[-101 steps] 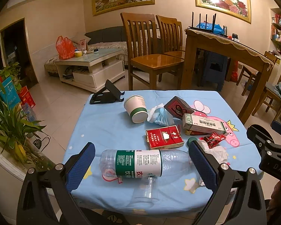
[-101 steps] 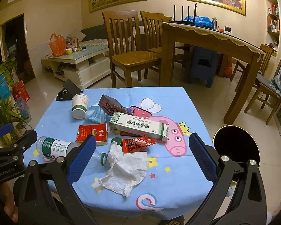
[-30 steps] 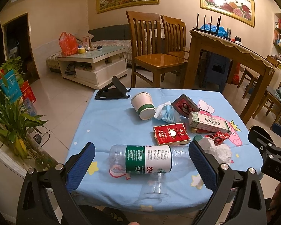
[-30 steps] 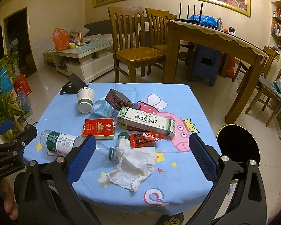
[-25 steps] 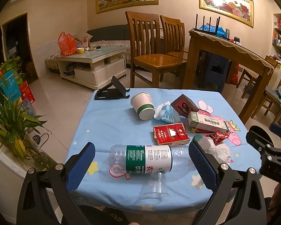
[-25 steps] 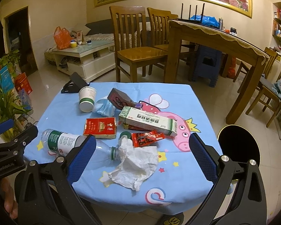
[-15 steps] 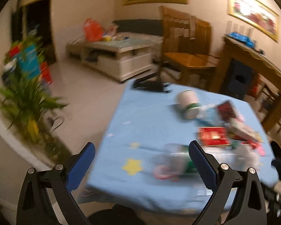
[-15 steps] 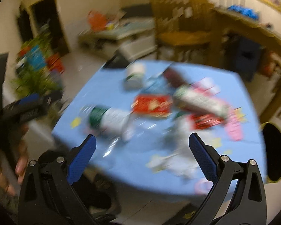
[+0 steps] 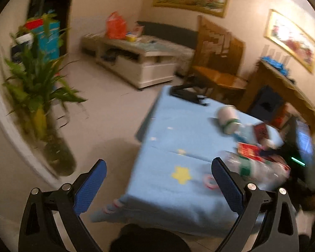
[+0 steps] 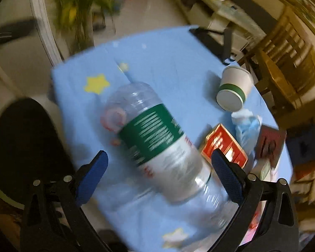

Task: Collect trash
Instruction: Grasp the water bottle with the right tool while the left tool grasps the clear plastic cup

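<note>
A clear plastic bottle with a green label (image 10: 157, 142) lies on the blue tablecloth (image 10: 174, 63). My right gripper (image 10: 159, 170) is open, low over the table, with the bottle's lower half between its fingers. Beyond lie a paper cup (image 10: 234, 89), a red cigarette pack (image 10: 224, 145), a blue face mask (image 10: 246, 126) and a dark box (image 10: 269, 145). My left gripper (image 9: 157, 180) is open and empty, off the table's left corner, above the floor. The left wrist view shows the bottle (image 9: 256, 168), blurred, with the right gripper's body (image 9: 300, 147) over it.
A potted plant (image 9: 37, 88) stands on the floor at the left. A black phone stand (image 9: 188, 93) sits at the table's far corner. A coffee table (image 9: 136, 61), wooden chairs (image 9: 220, 63) and a dining table (image 9: 283, 88) stand beyond.
Both grippers have swung fast to the left. The right one has dropped down around the bottle. The left one now points past the table's left corner at the floor and plant.
</note>
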